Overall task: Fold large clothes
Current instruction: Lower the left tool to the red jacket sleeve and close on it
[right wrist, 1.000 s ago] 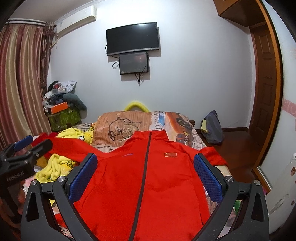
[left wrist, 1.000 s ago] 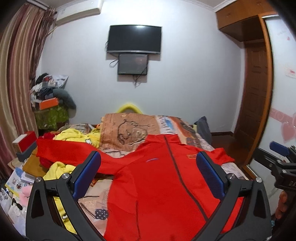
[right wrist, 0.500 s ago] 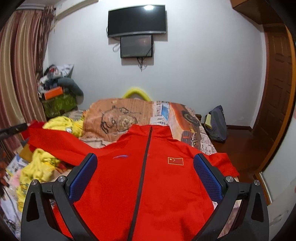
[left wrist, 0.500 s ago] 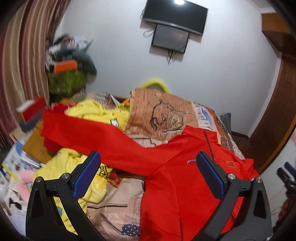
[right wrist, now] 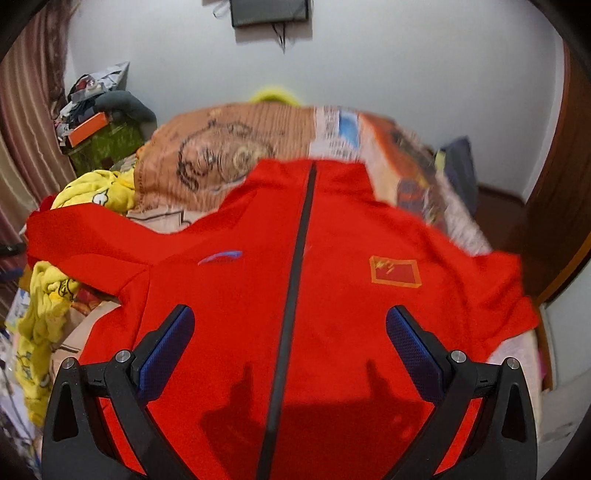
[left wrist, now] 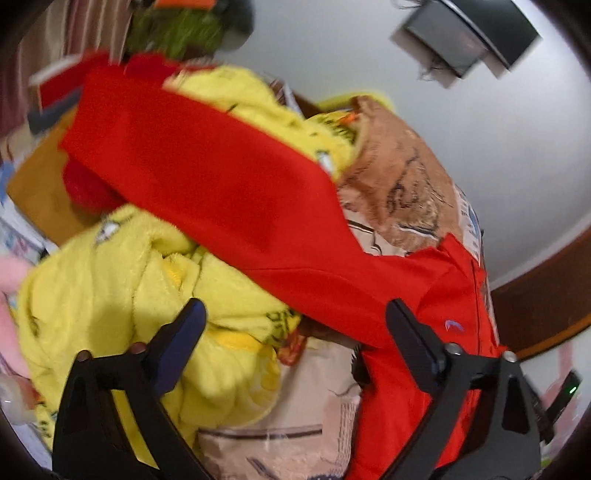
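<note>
Home bedroom: bed (right wrist: 461,229), curtains (right wrist: 26,122), wall television (right wrist: 269,11).

No words or numbers can be read. The red jacket (right wrist: 295,295) bears a yellow-edged red flag patch (right wrist: 394,270) at three o'clock of its zip and a small blue swoosh mark (right wrist: 220,257) at nine o'clock.

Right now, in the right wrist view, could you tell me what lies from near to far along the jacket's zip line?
Red zip-up jacket → brown cartoon-print bedding → yellow curved object behind the bed → white wall → dark wall-mounted screen.
</note>
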